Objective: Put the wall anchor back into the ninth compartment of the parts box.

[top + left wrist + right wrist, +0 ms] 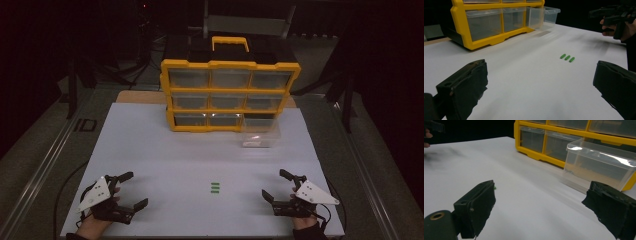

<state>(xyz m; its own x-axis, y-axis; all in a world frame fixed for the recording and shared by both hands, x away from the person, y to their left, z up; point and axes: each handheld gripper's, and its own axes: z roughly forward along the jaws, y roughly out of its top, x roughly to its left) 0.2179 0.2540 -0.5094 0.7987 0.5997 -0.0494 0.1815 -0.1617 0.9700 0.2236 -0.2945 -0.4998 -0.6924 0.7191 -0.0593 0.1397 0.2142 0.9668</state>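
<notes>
Still, nothing was held: both grippers were parked with jaws apart.
Three green pieces (215, 187) lay between left gripper (128, 190) and right gripper (276, 185), before the pulled-out drawer (259, 133); reaching them was judged next.

Table cover (150, 145): white, matt, smooth, sheet-like; takes soft shadows, no glare.

Organiser frame (230, 64), well ahead of both grippers: yellow plastic, smooth, slight sheen. Its drawers are clear plastic, faintly cloudy.

Pulled-out drawer (599, 165), just ahead of the right gripper (279, 186): clear, glossy plastic, bright highlights along the rim.

Three green pieces (567, 57), between the two grippers: opaque, smooth, plastic by the look; too small to be certain.

Left gripper (129, 189): black matt pads (467, 85), rough-edged, foam- or rubber-like. Top plate (95, 194) pale grey, flat, dull finish.

Right gripper pads (477, 206): same black matt material, torn-looking edges.
</notes>
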